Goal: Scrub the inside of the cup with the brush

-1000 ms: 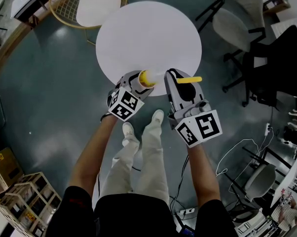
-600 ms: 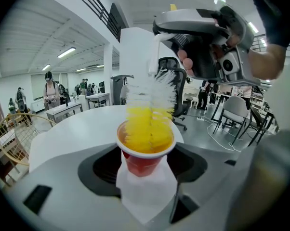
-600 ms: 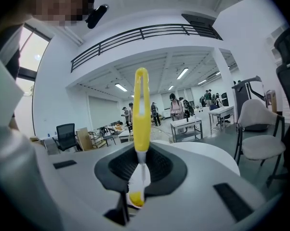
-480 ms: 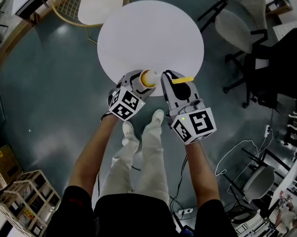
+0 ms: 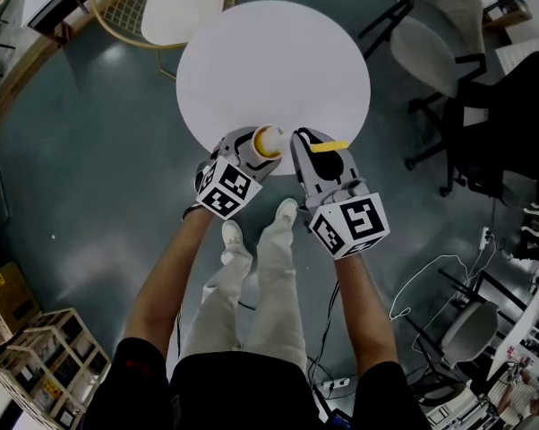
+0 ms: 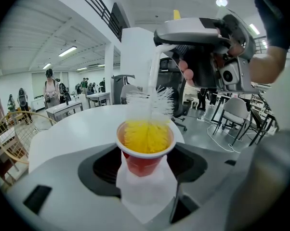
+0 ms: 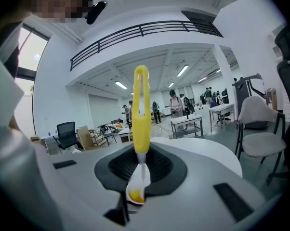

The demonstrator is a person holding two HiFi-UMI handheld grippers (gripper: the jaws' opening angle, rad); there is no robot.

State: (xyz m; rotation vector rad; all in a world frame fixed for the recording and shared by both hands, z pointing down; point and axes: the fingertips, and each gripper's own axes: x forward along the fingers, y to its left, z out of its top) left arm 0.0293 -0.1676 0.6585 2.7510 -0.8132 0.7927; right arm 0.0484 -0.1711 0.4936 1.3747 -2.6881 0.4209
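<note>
Left gripper (image 5: 257, 147) clamps the cup (image 6: 145, 146); right gripper (image 5: 311, 143), level beside it over the table (image 5: 269, 61) edge, pinches the brush (image 7: 141, 109), bristles inside.

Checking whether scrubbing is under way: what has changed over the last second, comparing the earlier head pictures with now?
The right gripper, clamped on the brush, moved left toward the cup, so the yellow handle sticks out less to the right. The left gripper kept the cup in the same spot over the table's near edge. Nothing was picked up or released.
</note>
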